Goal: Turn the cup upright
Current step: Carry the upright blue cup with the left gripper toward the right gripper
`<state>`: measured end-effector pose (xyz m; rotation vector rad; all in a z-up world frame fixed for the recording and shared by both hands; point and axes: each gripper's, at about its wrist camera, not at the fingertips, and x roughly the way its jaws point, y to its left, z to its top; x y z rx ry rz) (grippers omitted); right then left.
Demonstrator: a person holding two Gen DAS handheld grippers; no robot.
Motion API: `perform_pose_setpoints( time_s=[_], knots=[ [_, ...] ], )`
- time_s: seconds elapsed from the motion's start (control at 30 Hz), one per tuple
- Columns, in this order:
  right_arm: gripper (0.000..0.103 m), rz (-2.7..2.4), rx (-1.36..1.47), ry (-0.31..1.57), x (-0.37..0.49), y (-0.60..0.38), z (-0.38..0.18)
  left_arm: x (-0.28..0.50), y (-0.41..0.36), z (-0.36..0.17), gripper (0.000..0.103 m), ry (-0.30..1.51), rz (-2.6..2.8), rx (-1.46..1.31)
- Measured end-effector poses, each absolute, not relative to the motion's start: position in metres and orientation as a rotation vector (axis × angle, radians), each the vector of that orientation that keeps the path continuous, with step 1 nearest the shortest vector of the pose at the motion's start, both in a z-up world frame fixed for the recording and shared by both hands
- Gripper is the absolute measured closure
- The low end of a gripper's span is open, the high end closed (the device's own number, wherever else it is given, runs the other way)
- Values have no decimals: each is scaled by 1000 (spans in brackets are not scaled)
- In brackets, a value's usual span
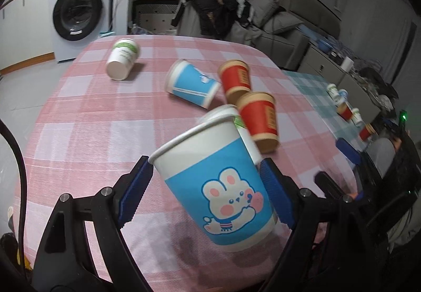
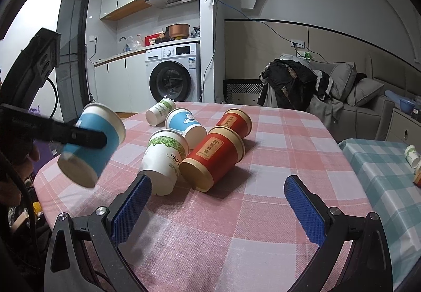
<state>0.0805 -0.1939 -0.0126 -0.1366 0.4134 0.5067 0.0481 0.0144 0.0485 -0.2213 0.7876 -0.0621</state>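
My left gripper (image 1: 206, 168) is shut on a blue and white paper cup with a rabbit print (image 1: 215, 187). It holds the cup tilted above the pink checked table (image 1: 79, 134), rim up and to the left. The right wrist view shows the same cup (image 2: 92, 142) in the air at the table's left edge, clamped by the left gripper's fingers (image 2: 86, 138). My right gripper (image 2: 218, 181) is open and empty above the near part of the table, facing the lying cups.
Several cups lie on their sides on the table: a green and white one (image 2: 164, 158), two red ones (image 2: 213, 158) (image 2: 234, 121), a blue one (image 2: 185, 126) and a far green and white one (image 2: 159, 114). A teal checked table (image 2: 381, 168) with more cups stands to the right.
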Motion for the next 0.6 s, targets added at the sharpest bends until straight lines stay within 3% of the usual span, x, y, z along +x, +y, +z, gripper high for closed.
perform_pose_setpoints(
  time_s=[0.6],
  knots=[
    [0,470,-115,416,77,-206,-13,38,-58,16,21,882,-203,-122]
  ],
)
